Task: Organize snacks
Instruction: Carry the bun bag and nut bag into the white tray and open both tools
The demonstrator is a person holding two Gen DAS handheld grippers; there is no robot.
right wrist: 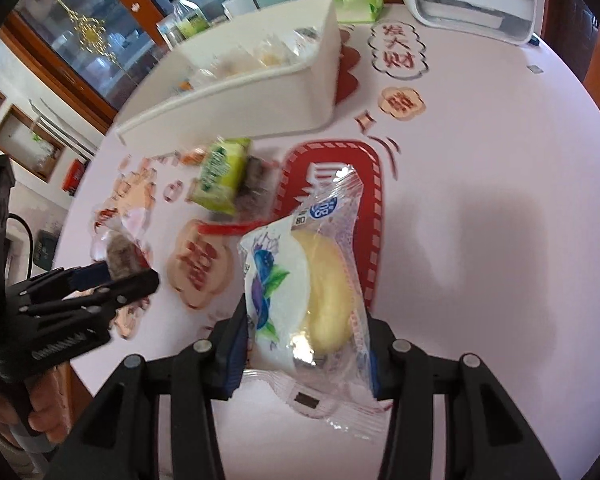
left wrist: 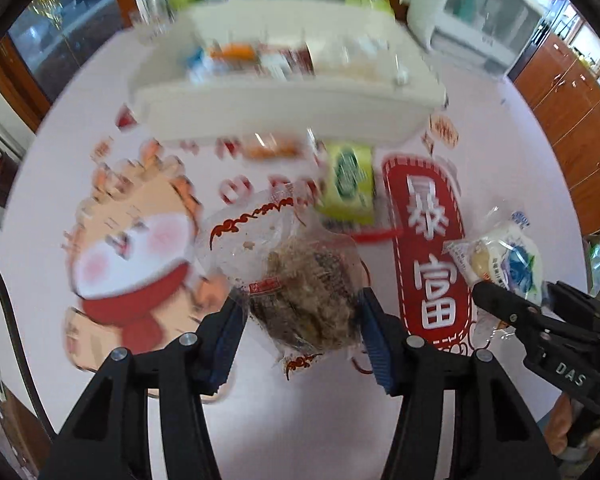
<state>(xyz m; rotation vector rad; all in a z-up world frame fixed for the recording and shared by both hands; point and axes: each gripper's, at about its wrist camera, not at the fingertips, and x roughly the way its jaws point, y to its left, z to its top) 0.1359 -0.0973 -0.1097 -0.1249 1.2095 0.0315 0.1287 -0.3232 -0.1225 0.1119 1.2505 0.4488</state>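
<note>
Snacks wait beside a white bin on a pink table

A clear-wrapped dark, shredded-looking snack [left wrist: 304,284] is held between gripper fingers, and a pale yellow bun in a blueberry-printed clear wrapper [right wrist: 304,300] is pinched upright in the other pair. A green packet [right wrist: 222,174] lies on the table just in front of the long white bin [right wrist: 260,92], which already holds several wrapped snacks; a second dark wrapped snack [right wrist: 256,188] lies touching the green packet.
</note>
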